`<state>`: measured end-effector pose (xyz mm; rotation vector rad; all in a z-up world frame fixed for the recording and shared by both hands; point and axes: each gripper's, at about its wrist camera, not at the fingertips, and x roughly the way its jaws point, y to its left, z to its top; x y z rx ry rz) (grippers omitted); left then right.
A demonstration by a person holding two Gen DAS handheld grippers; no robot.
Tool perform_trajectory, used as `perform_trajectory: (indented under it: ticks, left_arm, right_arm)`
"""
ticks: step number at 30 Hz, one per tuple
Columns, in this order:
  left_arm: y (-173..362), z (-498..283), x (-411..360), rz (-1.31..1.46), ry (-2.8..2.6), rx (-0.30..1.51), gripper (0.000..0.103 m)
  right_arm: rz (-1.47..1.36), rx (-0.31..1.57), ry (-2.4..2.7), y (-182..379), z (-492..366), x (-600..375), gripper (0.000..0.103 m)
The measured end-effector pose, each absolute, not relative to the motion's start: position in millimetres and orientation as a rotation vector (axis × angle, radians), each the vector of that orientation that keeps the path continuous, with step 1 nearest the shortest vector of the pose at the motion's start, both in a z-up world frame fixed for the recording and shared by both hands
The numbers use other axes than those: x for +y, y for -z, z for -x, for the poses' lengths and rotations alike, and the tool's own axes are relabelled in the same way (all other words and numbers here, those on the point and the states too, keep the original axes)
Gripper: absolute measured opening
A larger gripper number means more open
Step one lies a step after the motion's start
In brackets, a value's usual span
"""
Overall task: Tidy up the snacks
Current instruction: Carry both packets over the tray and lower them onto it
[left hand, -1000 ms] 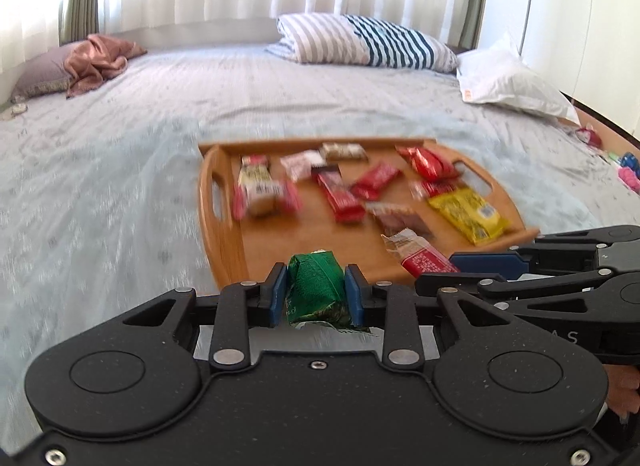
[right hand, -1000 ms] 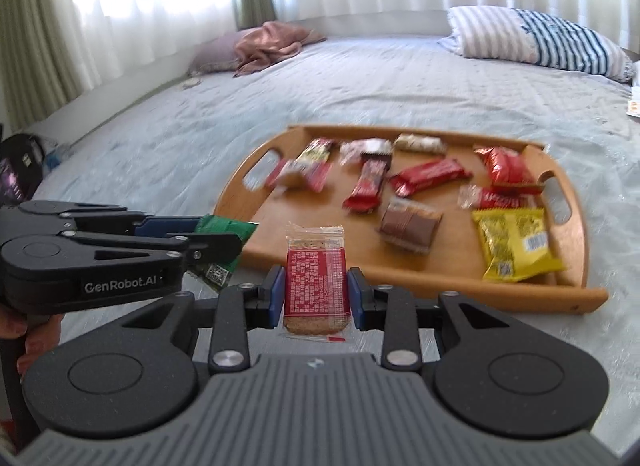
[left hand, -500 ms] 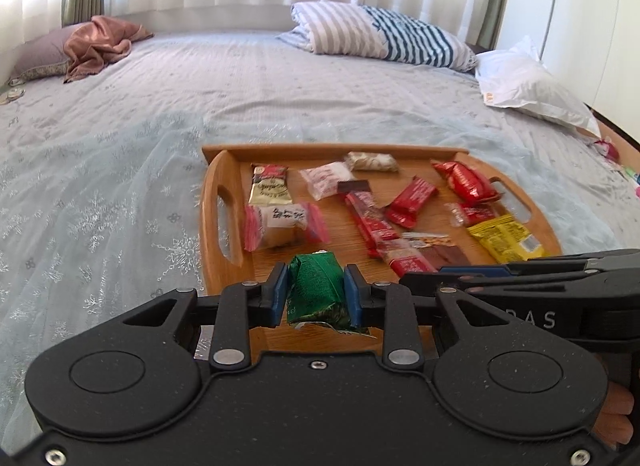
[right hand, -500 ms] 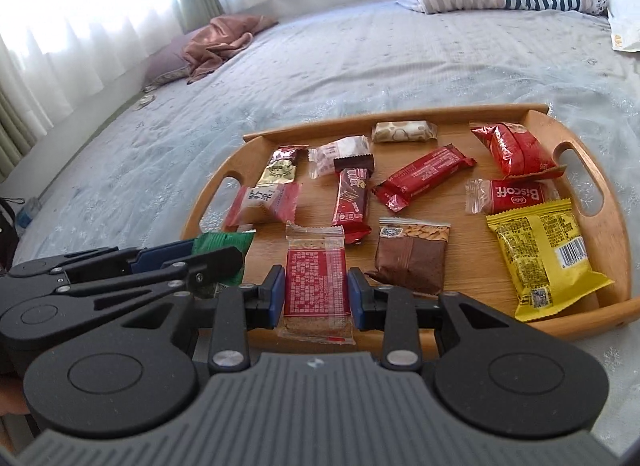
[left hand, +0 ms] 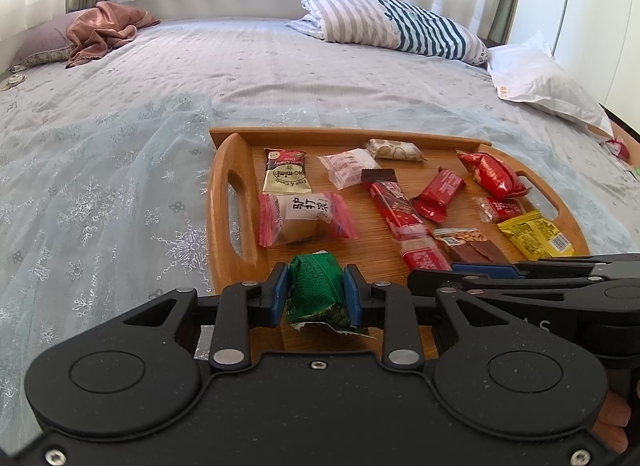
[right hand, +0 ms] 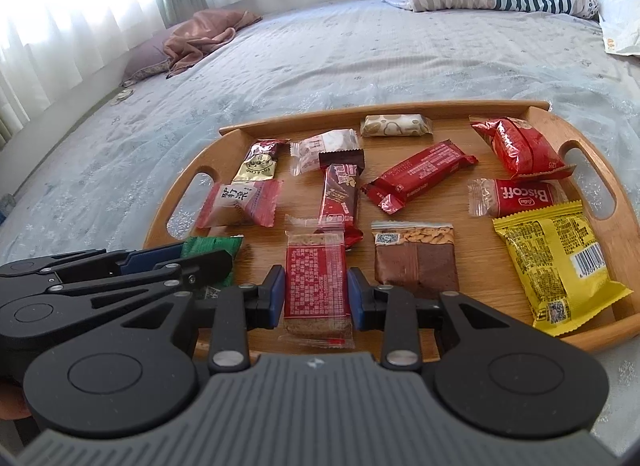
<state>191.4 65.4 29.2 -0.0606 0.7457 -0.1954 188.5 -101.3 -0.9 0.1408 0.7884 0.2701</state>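
Observation:
A wooden tray [left hand: 219,193] [right hand: 624,234] lies on the bed with several wrapped snacks spread over it. My left gripper [left hand: 316,292] is shut on a green snack packet [left hand: 316,286] and holds it over the tray's near left corner. It also shows in the right wrist view [right hand: 208,254] at the left. My right gripper [right hand: 316,292] is shut on a red-and-clear cracker packet [right hand: 316,282] over the tray's near edge. That packet shows in the left wrist view [left hand: 424,254], with the right gripper [left hand: 460,268] at the right.
On the tray: a pink pastry packet [left hand: 304,217], a yellow packet [right hand: 556,262], a brown nut bar [right hand: 416,262], a Biscoff packet [right hand: 516,195], red bars [right hand: 420,175]. A striped pillow [left hand: 392,27], a white pillow [left hand: 544,81] and a pink cloth [left hand: 104,31] lie farther back.
Both grippers have moved forward and over the near edge of the tray, each still holding its packet. The tray looks closer and is seen more from above.

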Motion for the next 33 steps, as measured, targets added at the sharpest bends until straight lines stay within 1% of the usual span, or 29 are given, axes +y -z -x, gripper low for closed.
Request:
perform_trajectory:
  ticks: [14,22,27,29,33]
  left_arm:
    - [-24.8,-198.2,66.4,0.067,0.182,0.733,0.029]
    - [-23.3,-202.1,67.3,0.068,0.179,0.725,0.032]
    - [-22.5,-202.5,65.0,0.056,0.177,0.718,0.032]
    - [-22.5,-202.6,64.7,0.055,0.175,0.718,0.032]
    - [-23.1,-202.9,63.8,0.054,0.176,0.718,0.036]
  right_arm:
    - [-0.123,0.762,-0.249,2.4,-188.7,-99.6,0.038]
    - [-0.125,0.753,-0.241,3.1,-186.7,-100.2,0.039]
    - [-0.118,0.75,-0.241,3.1,-186.0,-100.0,0.039]
    - [-0.116,0.747,-0.24,3.2,-185.9,-99.5,0.039]
    - [-0.117,0.743,-0.236,3.2,-185.6,-99.2,0.044]
